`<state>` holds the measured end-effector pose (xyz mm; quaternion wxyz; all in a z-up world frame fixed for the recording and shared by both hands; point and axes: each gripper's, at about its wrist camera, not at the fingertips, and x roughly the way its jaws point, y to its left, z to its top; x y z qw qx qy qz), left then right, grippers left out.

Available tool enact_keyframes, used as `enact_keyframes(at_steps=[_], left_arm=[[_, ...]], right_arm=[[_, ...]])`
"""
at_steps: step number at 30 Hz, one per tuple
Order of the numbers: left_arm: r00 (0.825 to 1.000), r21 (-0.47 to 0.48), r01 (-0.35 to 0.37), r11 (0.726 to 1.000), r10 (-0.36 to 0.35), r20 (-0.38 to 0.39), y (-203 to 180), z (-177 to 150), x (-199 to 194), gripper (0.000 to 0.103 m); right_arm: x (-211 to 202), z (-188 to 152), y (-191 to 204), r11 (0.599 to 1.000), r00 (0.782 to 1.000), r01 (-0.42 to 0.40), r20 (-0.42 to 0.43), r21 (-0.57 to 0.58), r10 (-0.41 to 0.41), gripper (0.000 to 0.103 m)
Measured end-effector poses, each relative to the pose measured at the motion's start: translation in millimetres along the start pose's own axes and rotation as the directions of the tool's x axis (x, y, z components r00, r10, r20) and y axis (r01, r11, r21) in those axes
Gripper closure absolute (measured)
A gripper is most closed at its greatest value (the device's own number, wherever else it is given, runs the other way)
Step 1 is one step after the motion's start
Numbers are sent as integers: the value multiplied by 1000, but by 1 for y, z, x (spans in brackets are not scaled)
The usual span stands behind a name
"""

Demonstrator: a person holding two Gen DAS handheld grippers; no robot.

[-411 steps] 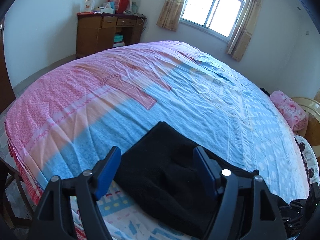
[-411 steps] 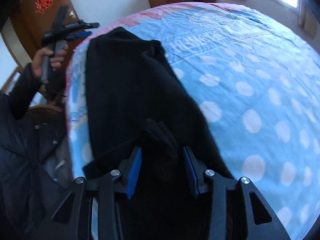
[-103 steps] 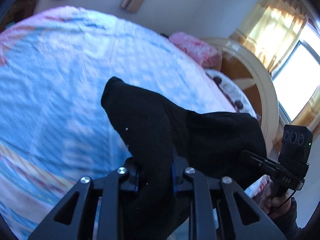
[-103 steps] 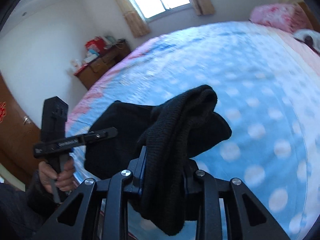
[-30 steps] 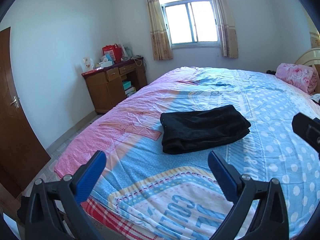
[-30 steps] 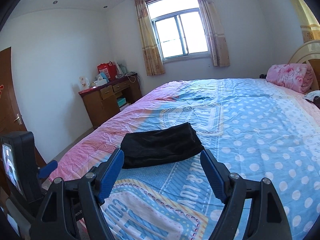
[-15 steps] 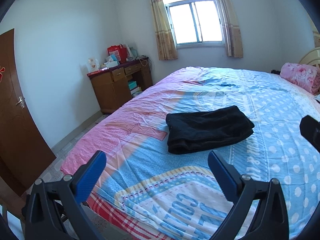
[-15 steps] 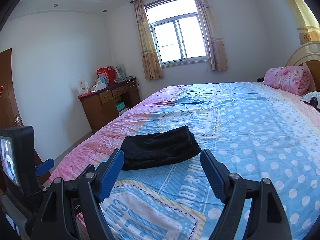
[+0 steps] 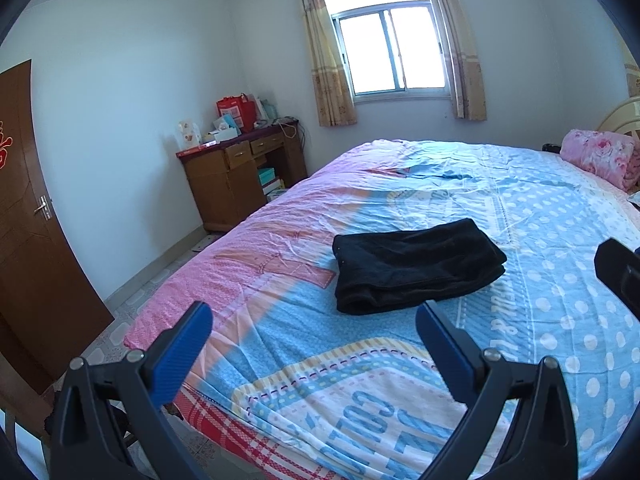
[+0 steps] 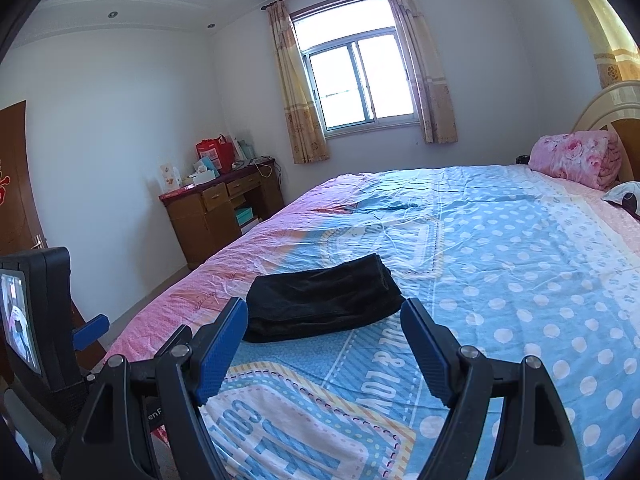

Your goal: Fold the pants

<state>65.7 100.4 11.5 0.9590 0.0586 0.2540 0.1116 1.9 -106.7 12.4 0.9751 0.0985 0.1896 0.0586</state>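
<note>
The black pants (image 9: 416,266) lie folded into a flat rectangular stack on the blue-and-pink bedspread (image 9: 552,248), near the bed's foot end. My left gripper (image 9: 314,320) hangs open well short of them, nothing between its blue pads. From the right wrist view the folded pants (image 10: 320,300) sit just beyond my right gripper (image 10: 324,316), which is also open and empty, held back from the cloth. The left gripper's body (image 10: 36,320) shows at the left edge of that view.
A wooden desk (image 9: 240,176) with boxes and a red bag stands against the far wall left of the bed. A brown door (image 9: 28,220) is at far left. A pink rolled blanket (image 10: 576,158) lies by the headboard. A curtained window (image 9: 390,54) is behind the bed.
Both views drifted slightly, the room sliding a little rightward and the pants appearing marginally farther off. The folded pants have not moved and both grippers stay open.
</note>
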Motion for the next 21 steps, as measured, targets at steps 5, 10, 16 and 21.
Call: enact_keyframes(at_steps=[5, 10, 16, 21], left_arm=[[1000, 2, 5, 1000, -5, -2, -1, 1, 0, 0], [1000, -4, 11, 1000, -11, -10, -1, 1, 0, 0], [1000, -16, 30, 999, -30, -9, 1, 2, 2, 0], [999, 13, 30, 999, -30, 13, -4, 1, 0, 0]], right_arm=[[-1, 0, 1, 1000, 1000, 0, 4, -3, 0, 23], [-2, 0, 2, 1000, 1000, -3, -1, -4, 3, 23], [-2, 0, 2, 1000, 1000, -5, -4, -8, 5, 23], [-1, 1, 2, 1000, 1000, -6, -12, -5, 6, 23]])
